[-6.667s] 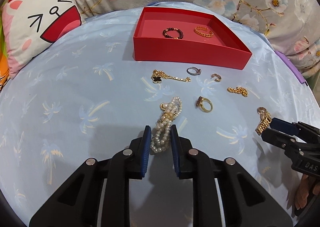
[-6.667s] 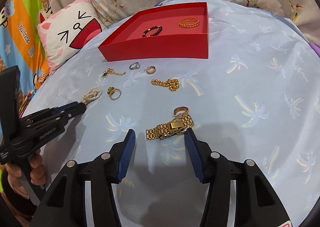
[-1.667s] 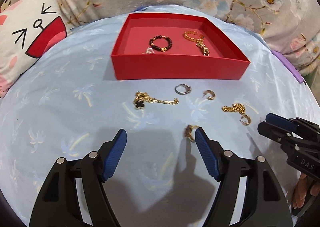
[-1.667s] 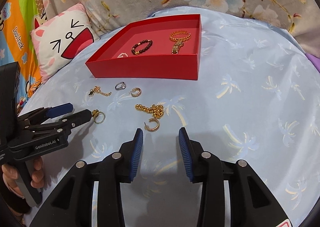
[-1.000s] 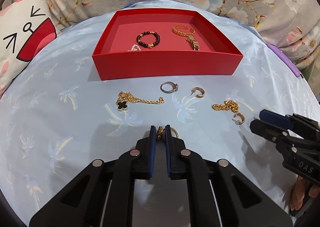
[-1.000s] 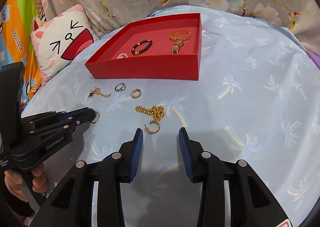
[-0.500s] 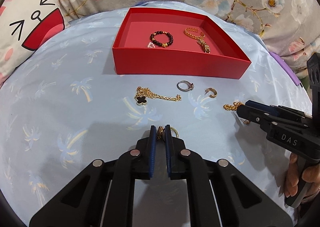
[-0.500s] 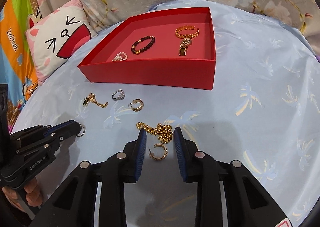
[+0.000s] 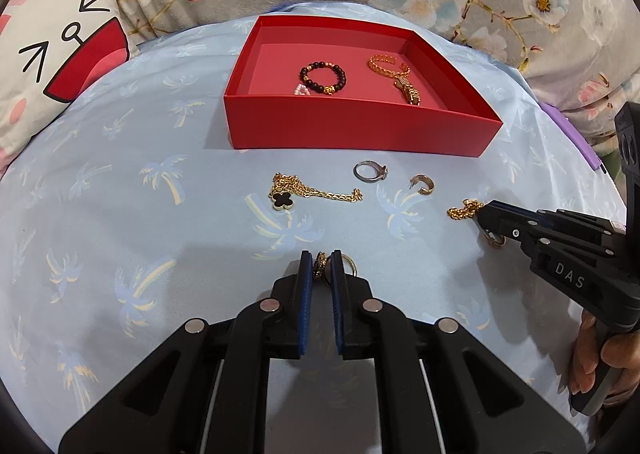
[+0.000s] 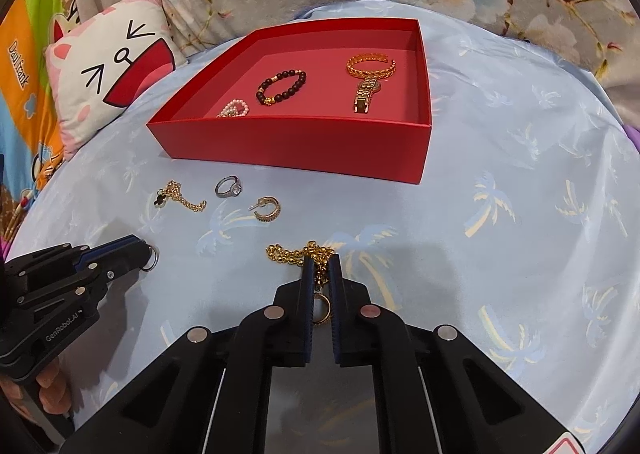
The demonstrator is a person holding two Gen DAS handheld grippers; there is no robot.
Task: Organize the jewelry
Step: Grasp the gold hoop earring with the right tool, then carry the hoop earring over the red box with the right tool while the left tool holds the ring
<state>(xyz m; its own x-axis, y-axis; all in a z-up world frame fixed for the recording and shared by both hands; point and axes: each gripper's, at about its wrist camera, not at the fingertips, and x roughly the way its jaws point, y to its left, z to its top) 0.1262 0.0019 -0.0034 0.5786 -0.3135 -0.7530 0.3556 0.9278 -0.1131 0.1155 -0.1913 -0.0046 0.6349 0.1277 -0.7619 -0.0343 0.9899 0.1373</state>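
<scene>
A floral curtain hangs behind a round surface draped in a pale blue cloth [image 9: 120, 182] printed with palm trees; whether it is a worktop or a bed cannot be told. A white cushion [image 10: 112, 70] with a cartoon face leans at its far left edge.

The largest thing on the cloth is a red box [image 9: 360, 130], open-topped and stiff-walled. On its floor lie a dark bead bracelet [image 9: 322, 77], a small pearl piece [image 10: 233, 109], a gold bangle [image 10: 370, 66] and a gold watch [image 10: 366, 94] touching that bangle.

The loose pieces lie on the cloth in front of the box. A gold chain with a black clover charm [image 9: 308, 192] is limp and will pool or trail if lifted by one end, so a pinch at the charm or a bunched section seems safest. The beaded gold chain [image 10: 300, 252] will behave the same way. The silver ring [image 9: 371, 171] and the hoop earring [image 10: 267, 208] are rigid, light and smooth, likely to slip or flip, and best taken across the band.

The left hand-held gripper [image 9: 321, 268] is clenched on a gold ring [image 9: 320, 269], held edge-on between the blue pads just above the cloth. The right hand-held gripper [image 10: 320, 274] has its jaws drawn close around a second hoop earring [image 10: 321, 308], with the beaded chain's end at the tips; whether the chain is caught too cannot be told.
</scene>
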